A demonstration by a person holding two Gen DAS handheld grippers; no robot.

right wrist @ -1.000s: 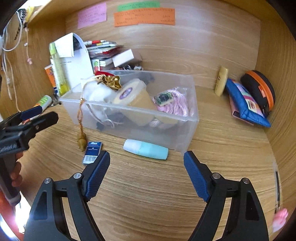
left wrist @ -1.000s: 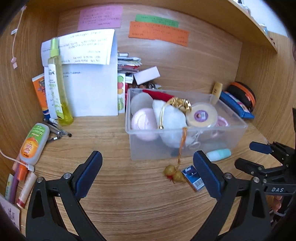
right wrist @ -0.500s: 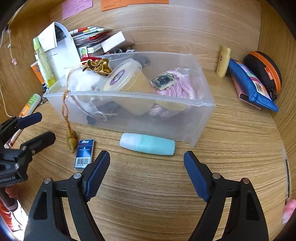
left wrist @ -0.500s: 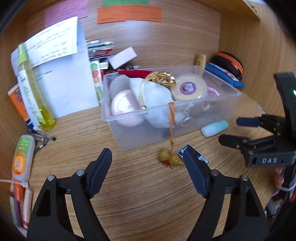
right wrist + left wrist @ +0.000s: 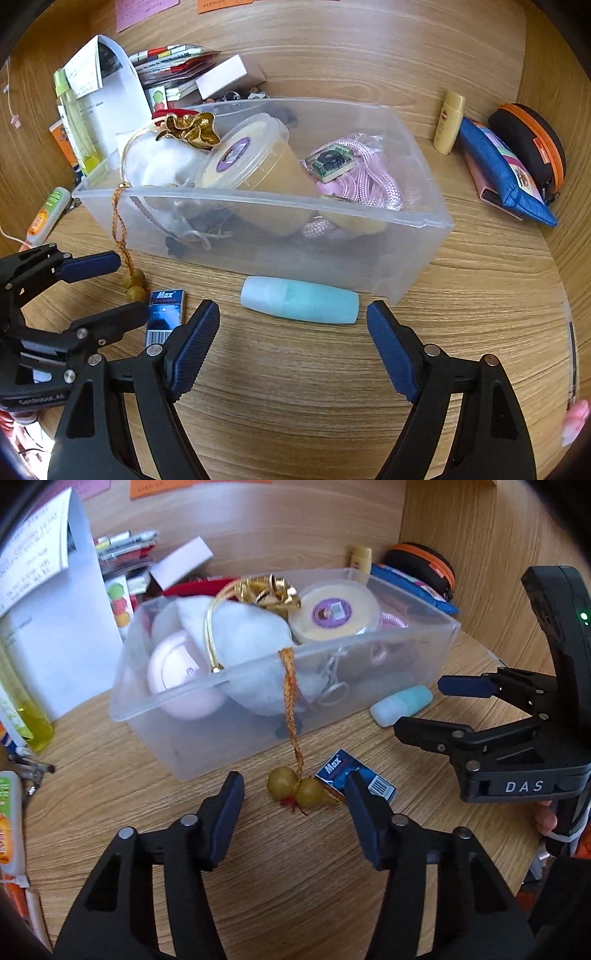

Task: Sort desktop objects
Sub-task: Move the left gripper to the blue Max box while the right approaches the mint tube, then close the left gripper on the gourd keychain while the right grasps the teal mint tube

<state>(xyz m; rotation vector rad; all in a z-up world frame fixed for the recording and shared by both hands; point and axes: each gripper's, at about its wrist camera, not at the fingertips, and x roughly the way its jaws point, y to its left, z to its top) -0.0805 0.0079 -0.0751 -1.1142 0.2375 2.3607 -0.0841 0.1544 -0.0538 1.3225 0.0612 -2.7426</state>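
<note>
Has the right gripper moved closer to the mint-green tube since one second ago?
Yes. The right gripper came forward toward the mint-green plastic tube, which lies beside the clear plastic box; its open jaws now nearly flank it.

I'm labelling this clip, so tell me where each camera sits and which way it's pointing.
Left wrist: on the left gripper, looking forward and down at the gourd charm before the clear plastic bin; own open fingers show, with the right gripper at right.
Right wrist: on the right gripper, facing the mint tube; own open fingers show, left gripper at left.
Shared: bin, charm, tube, Max staples box.
</note>
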